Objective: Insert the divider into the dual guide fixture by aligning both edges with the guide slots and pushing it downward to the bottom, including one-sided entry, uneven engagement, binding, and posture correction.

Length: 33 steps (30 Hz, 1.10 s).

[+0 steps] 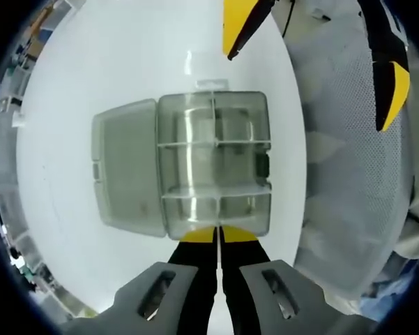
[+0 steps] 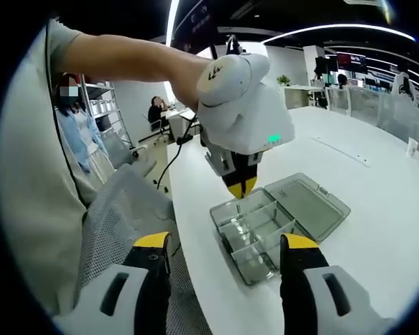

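A clear plastic box (image 1: 216, 167) lies on the white table (image 1: 125, 70) with its lid (image 1: 124, 171) folded open to the left. Clear dividers split the box into compartments. My left gripper (image 1: 217, 234) hovers at the box's near wall, jaws pressed together on a thin clear divider (image 1: 215, 213) seen edge-on, standing in the nearest compartment. In the right gripper view the left gripper (image 2: 242, 187) hangs tips-down over the box (image 2: 254, 234), whose lid (image 2: 308, 202) lies to the right. My right gripper (image 2: 226, 242) is open and empty, held back from the box beside the table edge.
A grey mesh chair (image 2: 118, 216) stands at the table's edge by my right gripper. A person's arm and sleeve (image 2: 125, 59) reach in with the left gripper. Other people and desks sit far behind. A small card (image 2: 411, 146) stands at the table's far right.
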Available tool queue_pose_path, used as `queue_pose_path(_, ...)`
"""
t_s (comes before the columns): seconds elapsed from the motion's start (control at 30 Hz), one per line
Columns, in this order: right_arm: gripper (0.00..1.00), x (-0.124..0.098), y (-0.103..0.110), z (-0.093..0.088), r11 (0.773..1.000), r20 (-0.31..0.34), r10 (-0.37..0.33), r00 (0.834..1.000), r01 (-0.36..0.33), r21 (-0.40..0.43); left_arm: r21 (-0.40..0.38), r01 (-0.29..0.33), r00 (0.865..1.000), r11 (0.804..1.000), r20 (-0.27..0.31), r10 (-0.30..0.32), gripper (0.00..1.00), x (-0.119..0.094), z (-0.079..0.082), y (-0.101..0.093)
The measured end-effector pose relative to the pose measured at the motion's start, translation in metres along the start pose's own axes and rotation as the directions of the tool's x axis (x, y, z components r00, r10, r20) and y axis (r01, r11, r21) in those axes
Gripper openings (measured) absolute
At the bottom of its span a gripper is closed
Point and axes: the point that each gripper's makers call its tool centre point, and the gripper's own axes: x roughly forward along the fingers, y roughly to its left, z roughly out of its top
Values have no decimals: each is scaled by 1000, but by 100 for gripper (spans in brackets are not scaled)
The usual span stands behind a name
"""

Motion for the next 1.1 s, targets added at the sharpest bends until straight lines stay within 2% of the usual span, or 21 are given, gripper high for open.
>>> queue_pose_path(0.37,60,0,-1,-1,1000,0,0,1000,0,4,-18,12,1000,1000,0,-12,0,5,-1,0)
queue_pose_path(1.1,60,-2,-1,-2,1000,1,-4,1000,4,11,4,9,1000,1000,0,-9,0,14,-2,0)
